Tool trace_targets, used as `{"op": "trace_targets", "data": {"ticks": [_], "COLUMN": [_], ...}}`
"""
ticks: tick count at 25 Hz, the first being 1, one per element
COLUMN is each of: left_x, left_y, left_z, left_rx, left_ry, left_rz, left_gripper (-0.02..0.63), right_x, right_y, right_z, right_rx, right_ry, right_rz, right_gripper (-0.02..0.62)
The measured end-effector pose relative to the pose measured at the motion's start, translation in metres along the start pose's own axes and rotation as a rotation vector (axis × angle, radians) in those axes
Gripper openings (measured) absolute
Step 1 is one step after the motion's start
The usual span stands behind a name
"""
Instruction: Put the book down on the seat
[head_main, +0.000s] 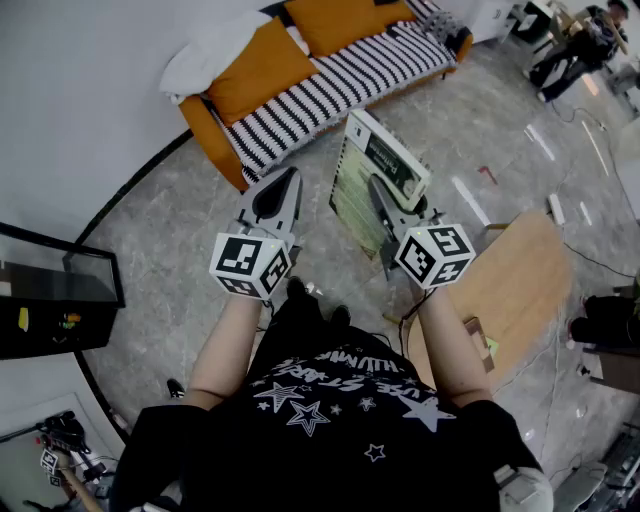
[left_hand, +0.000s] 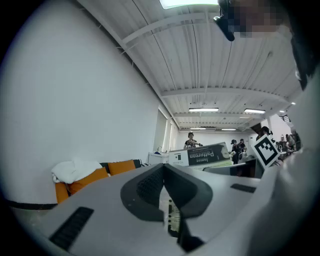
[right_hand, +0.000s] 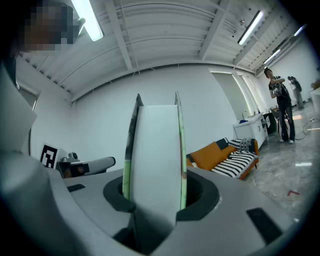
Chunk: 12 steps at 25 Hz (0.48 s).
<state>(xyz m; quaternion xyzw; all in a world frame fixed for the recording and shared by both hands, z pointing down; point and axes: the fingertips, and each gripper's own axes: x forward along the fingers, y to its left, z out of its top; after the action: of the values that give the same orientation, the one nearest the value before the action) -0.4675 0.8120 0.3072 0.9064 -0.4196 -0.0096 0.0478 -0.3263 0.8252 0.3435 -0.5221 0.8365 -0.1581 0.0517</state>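
Note:
A book with a pale green cover stands upright over the grey floor, its spine turned up, and my right gripper is shut on its lower part. In the right gripper view the book's page edge fills the space between the jaws. My left gripper hangs beside it on the left, shut and holding nothing; its pads meet. The sofa's black-and-white striped seat lies ahead, beyond both grippers. From the left gripper view the book shows to the right.
Orange cushions and a white blanket lie along the sofa's back and left end. A round wooden table stands close on my right, a black cabinet on my left. People are at the far right.

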Motion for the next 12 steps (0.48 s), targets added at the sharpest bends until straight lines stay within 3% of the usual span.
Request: {"op": "trace_targets", "data": {"ticks": [12], "left_x": [-0.0093], "left_y": [-0.0107], "left_z": [0.0085], "left_rx": [0.021], "left_ry": [-0.008], "left_rz": [0.022], "left_gripper": [0.008], "right_x": [-0.0089], "right_y": [0.0072], "right_z": [0.0032], "right_rx": [-0.012], "right_ry": [0.01], "right_rz": [0.007], "right_gripper": [0.167]}}
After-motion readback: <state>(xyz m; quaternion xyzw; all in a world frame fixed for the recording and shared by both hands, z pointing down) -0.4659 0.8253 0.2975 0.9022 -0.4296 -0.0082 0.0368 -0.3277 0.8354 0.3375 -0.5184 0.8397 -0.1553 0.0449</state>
